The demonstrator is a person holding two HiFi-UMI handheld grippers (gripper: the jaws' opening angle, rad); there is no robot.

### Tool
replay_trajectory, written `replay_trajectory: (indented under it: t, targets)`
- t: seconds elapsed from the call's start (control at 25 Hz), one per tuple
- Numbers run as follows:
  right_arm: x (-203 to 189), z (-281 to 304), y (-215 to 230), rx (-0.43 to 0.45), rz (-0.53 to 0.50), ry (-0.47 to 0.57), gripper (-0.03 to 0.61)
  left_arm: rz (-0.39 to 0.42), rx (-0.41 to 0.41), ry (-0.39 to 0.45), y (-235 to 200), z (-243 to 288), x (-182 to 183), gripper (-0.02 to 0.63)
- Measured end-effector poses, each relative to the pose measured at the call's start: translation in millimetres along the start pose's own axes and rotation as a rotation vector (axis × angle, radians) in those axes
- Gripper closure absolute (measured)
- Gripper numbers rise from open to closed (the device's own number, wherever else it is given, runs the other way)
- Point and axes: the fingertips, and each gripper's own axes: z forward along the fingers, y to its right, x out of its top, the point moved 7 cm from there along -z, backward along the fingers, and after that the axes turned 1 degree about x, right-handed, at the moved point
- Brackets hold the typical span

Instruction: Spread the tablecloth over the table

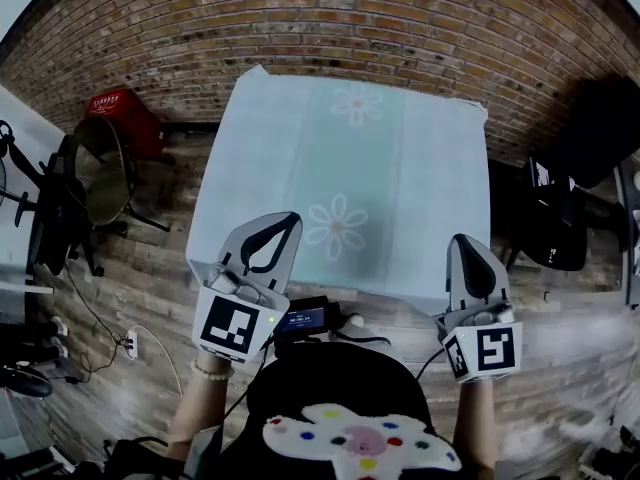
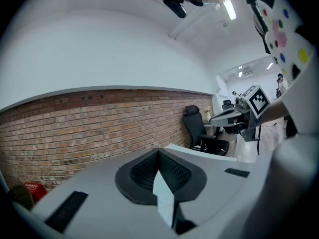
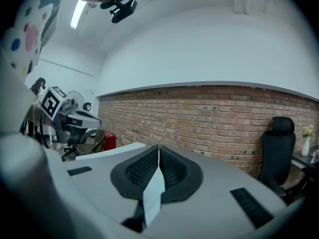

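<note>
Right under the camera is the person's dark top (image 1: 330, 378). It has a white flower patch (image 1: 360, 443) on it, full of colored dots.

Past it is the big pale blue tablecloth (image 1: 350, 168) with white daisies on it. It lies flat and spread out on the table, which it hides, and its sides hang down. Behind it is a brick wall (image 1: 330, 18). Below is a wood floor (image 1: 150, 288).

The left gripper (image 1: 268, 240) sits at the near left corner of the tablecloth. Its jaws are squeezed together on a thin fold of the blue cloth. The right gripper (image 1: 470, 266) sits at the near right corner. Its jaws are pressed together on a thin fold of the cloth too. Both grippers point toward the brick wall. They are well apart, and the near edge of the tablecloth runs between them.

A black chair (image 1: 70, 198) stands to the left of the tablecloth, and another black chair (image 1: 560, 228) stands to the right. A red box (image 1: 120, 113) sits by the wall on the left. A small black box with a lit screen (image 1: 300, 318) sits between the two grippers, just below the near edge of the cloth.
</note>
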Motion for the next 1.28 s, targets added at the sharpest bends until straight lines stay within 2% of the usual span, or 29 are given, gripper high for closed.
replay_trajectory:
  t: [0.4, 0.76, 1.28]
  targets:
    - [-12.6, 1.1, -12.9, 0.009, 0.011, -0.034, 0.545, -0.035, -0.031, -0.004, 2.6, -0.6, -13.2, 0.600]
    - [-12.6, -3.7, -13.3, -0.017, -0.016, -0.051, 0.545, 0.006, -0.089, 0.017, 18.6, 10.4, -10.7, 0.600]
    - [-11.2, -3.4, -20.3, -0.033, -0.046, -0.058, 0.545, -0.036, -0.114, 0.023, 20.6, 19.0, -11.6, 0.600]
